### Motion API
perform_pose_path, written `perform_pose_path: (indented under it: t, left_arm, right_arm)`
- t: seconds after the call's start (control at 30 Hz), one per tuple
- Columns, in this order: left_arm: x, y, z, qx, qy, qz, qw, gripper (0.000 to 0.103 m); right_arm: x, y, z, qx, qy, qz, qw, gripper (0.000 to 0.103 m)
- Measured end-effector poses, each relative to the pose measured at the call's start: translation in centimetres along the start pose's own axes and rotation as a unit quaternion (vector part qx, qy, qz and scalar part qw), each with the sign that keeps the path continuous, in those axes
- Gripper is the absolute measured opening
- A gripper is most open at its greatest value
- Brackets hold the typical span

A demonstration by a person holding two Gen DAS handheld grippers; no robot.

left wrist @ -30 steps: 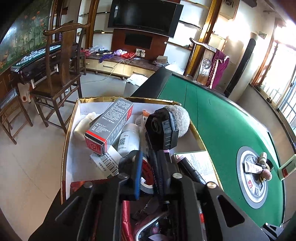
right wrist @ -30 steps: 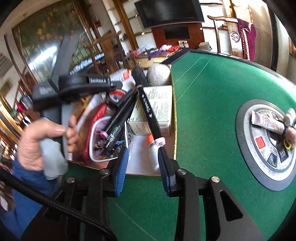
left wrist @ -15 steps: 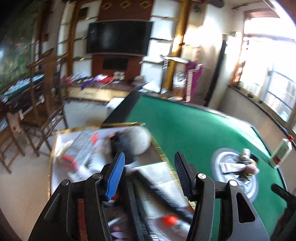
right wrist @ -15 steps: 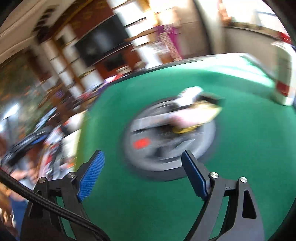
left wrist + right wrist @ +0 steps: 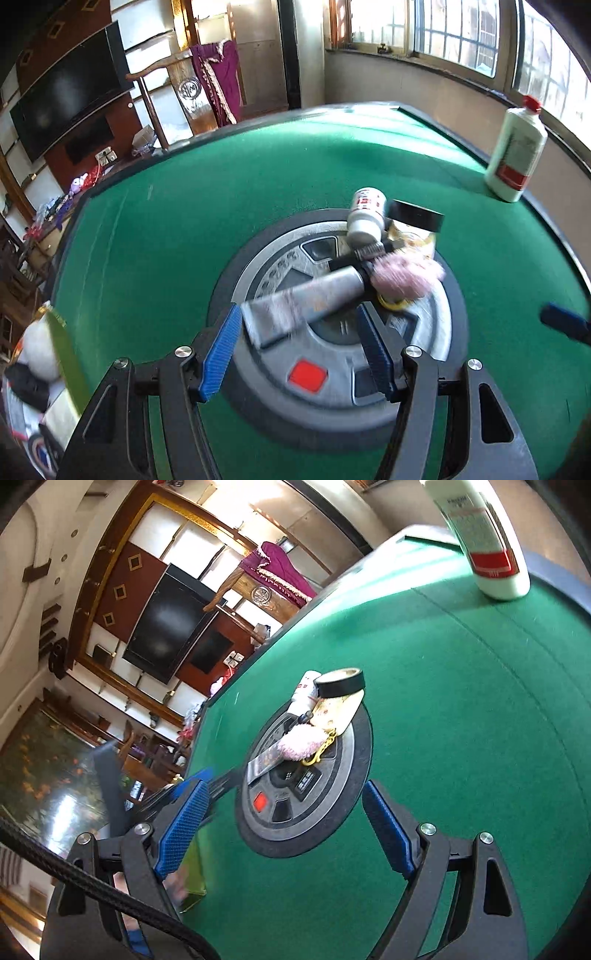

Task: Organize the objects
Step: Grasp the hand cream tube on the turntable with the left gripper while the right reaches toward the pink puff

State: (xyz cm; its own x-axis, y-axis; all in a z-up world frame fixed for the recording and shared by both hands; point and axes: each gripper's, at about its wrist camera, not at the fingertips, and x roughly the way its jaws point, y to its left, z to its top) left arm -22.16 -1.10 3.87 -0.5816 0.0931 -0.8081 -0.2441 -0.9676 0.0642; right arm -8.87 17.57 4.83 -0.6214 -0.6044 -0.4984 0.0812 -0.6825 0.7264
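Note:
A grey round panel [image 5: 332, 384] sits in the middle of the green table, with small items piled on it. A silver tube [image 5: 306, 302] lies on it, with a pink pom-pom [image 5: 406, 277], a small white bottle [image 5: 365, 218] and a black-lidded jar [image 5: 413, 225]. My left gripper [image 5: 297, 350] hangs over the panel with its jaws opening. The tube's flat end lies between the tips, and the pads do not press on it. My right gripper [image 5: 284, 830] stands wide open over the panel's [image 5: 303, 775] near edge, with nothing gripped.
A tall white bottle [image 5: 517, 147] with a red cap stands at the table's far right edge. The gold-rimmed box of sorted items [image 5: 33, 373] is at the lower left. A yellow chain [image 5: 321, 751] lies by the pom-pom. Green felt [image 5: 461, 720] surrounds the panel.
Both grippers swung away from the box to the round panel. The left jaws, closed among the box's items before, have spread. The right jaws have widened too.

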Motion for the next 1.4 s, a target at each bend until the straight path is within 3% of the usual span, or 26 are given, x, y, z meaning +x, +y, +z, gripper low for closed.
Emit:
perform_pose_path:
  t: [0.17, 0.4, 0.47, 0.6, 0.73, 0.83, 0.97, 1.0, 1.07, 1.17, 1.27, 1.4]
  left_arm:
    - [3.3, 0.9, 1.5, -0.007, 0.012, -0.028, 0.9995, 0.059]
    - [3.7, 2.4, 1.1, -0.052, 0.044, -0.116, 0.9909, 0.059]
    - [3.6, 1.7, 0.0, -0.038, 0.059, -0.115, 0.9909, 0.059]
    - [1.6, -1.1, -2.1, 0.041, 0.066, -0.116, 0.9902, 0.059]
    - [0.9, -1.2, -1.6, 0.023, 0.048, -0.069, 0.9962, 0.059]
    - [1.3, -0.5, -0.7, -0.011, 0.042, -0.061, 0.9972, 0.059]
    - [2.5, -1.7, -0.9, 0.005, 0.044, -0.023, 0.9988, 0.059]
    - [2.3, -1.9, -1.0, 0.004, 0.029, -0.017, 0.9994, 0.056]
    - [2.0, -1.6, -1.6, -0.002, 0.017, -0.025, 0.9995, 0.022]
    - [0.5, -1.0, -2.9, -0.014, 0.012, 0.004, 0.9998, 0.022]
    - [-1.5, -0.6, -4.6, -0.033, 0.017, -0.001, 0.9993, 0.022]
    - [-5.2, 0.3, -9.4, -0.047, 0.019, 0.022, 0.9985, 0.022]
  right_arm:
    - [0.5, 0.1, -0.1, 0.005, 0.012, 0.018, 1.0, 0.086]
    - [0.8, -0.2, -0.3, 0.019, 0.018, 0.029, 0.999, 0.086]
    - [0.8, -0.2, -0.3, 0.022, 0.017, 0.028, 0.999, 0.086]
    - [0.7, -0.3, -0.4, 0.025, 0.013, 0.03, 0.999, 0.086]
    - [0.8, -0.4, -0.3, 0.024, 0.012, 0.025, 0.999, 0.086]
    - [0.8, -0.5, -0.3, 0.025, 0.009, 0.022, 0.999, 0.086]
    - [0.6, -0.6, -0.1, 0.023, 0.002, 0.013, 1.0, 0.086]
    - [0.6, -0.6, 0.0, 0.022, 0.001, 0.012, 1.0, 0.086]
    - [0.5, -0.6, 0.0, 0.021, 0.0, 0.013, 1.0, 0.086]
    - [0.6, -0.6, 0.0, 0.015, -0.001, 0.006, 1.0, 0.086]
    - [0.7, -0.6, 0.0, 0.009, 0.001, 0.001, 1.0, 0.086]
    - [1.4, -0.2, -0.2, -0.014, 0.009, -0.016, 1.0, 0.086]
